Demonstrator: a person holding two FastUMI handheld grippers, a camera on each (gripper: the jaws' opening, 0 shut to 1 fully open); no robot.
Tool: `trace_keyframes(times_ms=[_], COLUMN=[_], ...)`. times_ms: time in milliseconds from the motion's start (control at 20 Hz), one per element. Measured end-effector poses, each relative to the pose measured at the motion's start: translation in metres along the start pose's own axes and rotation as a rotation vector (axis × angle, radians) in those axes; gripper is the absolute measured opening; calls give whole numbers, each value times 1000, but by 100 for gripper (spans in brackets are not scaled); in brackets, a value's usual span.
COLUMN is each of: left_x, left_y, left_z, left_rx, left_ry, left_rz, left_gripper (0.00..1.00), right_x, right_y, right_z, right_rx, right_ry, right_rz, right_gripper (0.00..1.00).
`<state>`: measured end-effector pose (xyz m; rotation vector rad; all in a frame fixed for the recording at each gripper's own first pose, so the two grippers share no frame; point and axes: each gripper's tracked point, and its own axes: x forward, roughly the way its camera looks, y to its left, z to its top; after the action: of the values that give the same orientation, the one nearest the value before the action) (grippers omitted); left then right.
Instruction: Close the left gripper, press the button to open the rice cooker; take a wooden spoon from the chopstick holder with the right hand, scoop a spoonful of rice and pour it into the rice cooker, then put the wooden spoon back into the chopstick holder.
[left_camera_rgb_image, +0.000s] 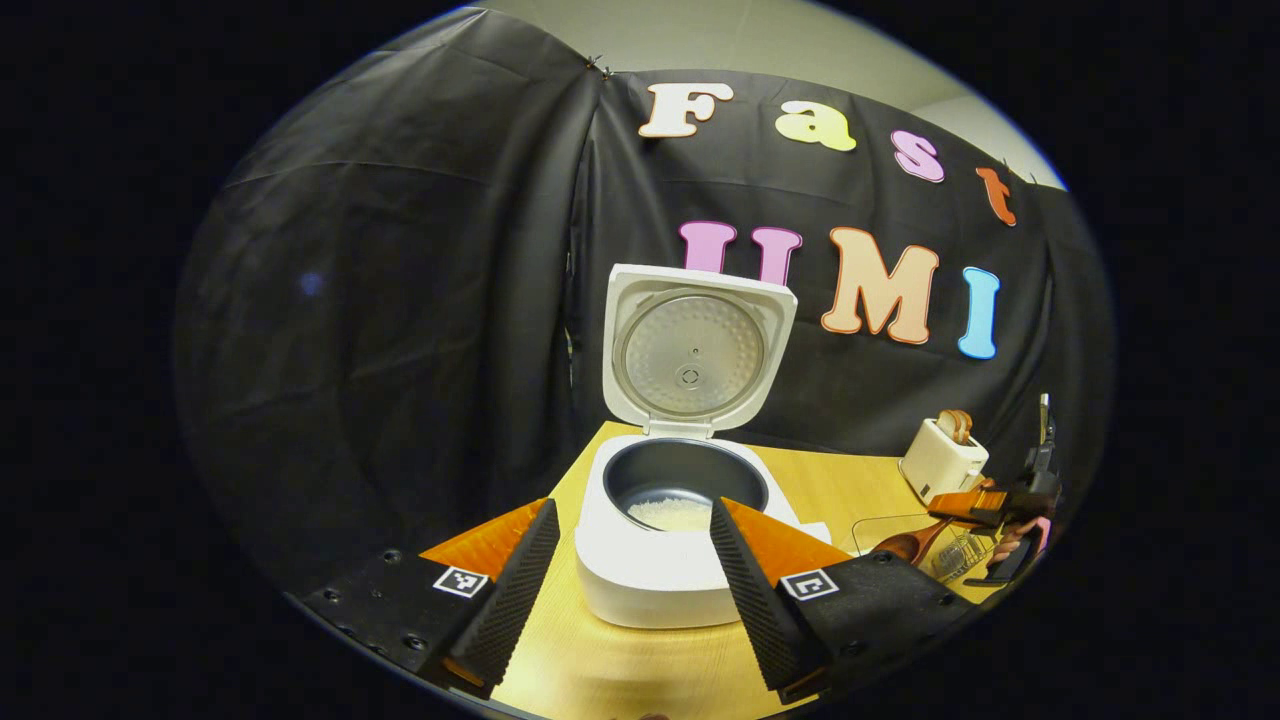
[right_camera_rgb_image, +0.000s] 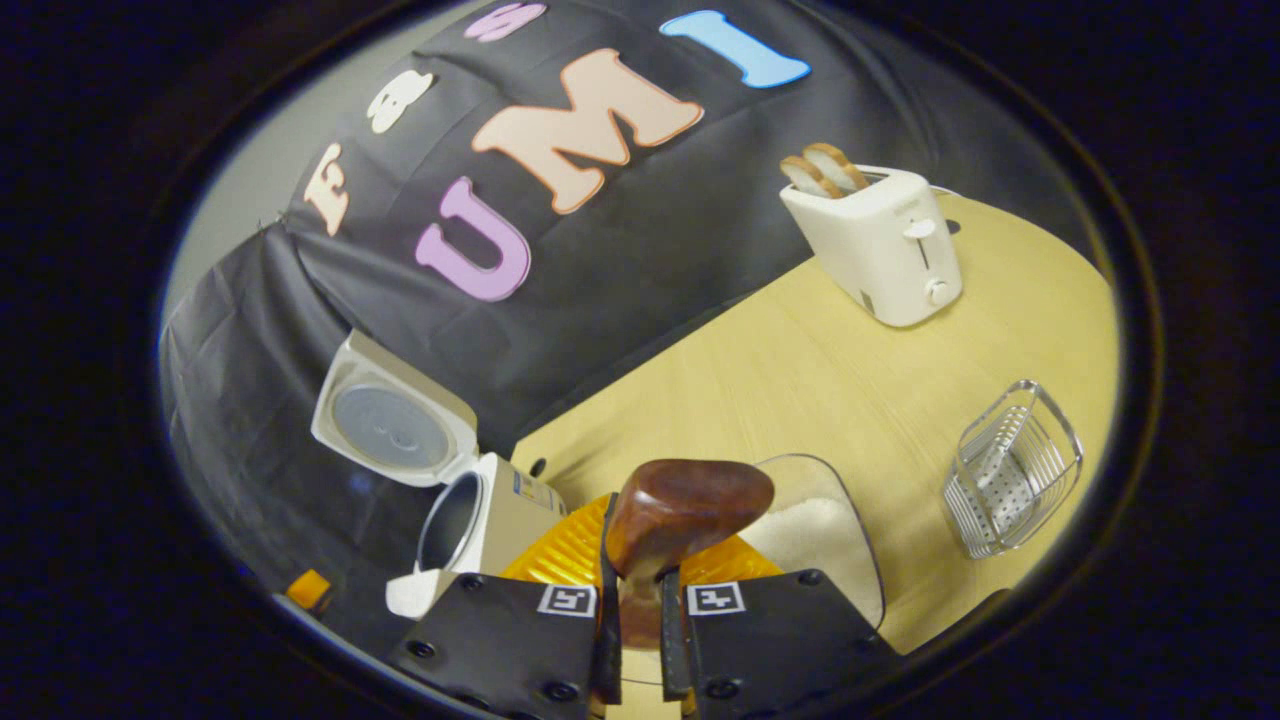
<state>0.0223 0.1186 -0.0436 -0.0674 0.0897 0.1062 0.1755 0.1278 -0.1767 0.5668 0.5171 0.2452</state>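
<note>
The white rice cooker (left_camera_rgb_image: 655, 575) stands in front of me with its lid (left_camera_rgb_image: 695, 350) raised and some white rice at the bottom of its dark pot. My left gripper (left_camera_rgb_image: 630, 515) is open, its fingers spread on either side of the cooker's front. My right gripper (right_camera_rgb_image: 637, 590) is shut on the wooden spoon (right_camera_rgb_image: 690, 510), whose brown bowl hangs over a clear container of rice (right_camera_rgb_image: 820, 530). No rice shows on the spoon. The wire chopstick holder (right_camera_rgb_image: 1010, 470) stands to the right. In the left gripper view, the right gripper (left_camera_rgb_image: 1000, 510) holds the spoon (left_camera_rgb_image: 905, 545) at the far right.
A white toaster (right_camera_rgb_image: 880, 245) with bread slices stands at the back of the wooden table (right_camera_rgb_image: 800, 380). In the right gripper view the open cooker (right_camera_rgb_image: 480, 520) sits at the left. The black cloth wall runs close behind the table.
</note>
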Motion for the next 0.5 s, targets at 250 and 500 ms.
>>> trace_keyframes(times_ms=[250, 500], left_x=[1, 2], left_y=[-3, -10], left_z=[1, 4], left_rx=[-1, -1], left_ry=[-2, -11], left_rz=[-23, -58], left_gripper=[90, 90], right_x=[-23, -27], right_y=[15, 66], right_z=[31, 44], right_rx=[170, 283], right_ry=[-50, -74], right_rz=[89, 203], right_gripper=[20, 19])
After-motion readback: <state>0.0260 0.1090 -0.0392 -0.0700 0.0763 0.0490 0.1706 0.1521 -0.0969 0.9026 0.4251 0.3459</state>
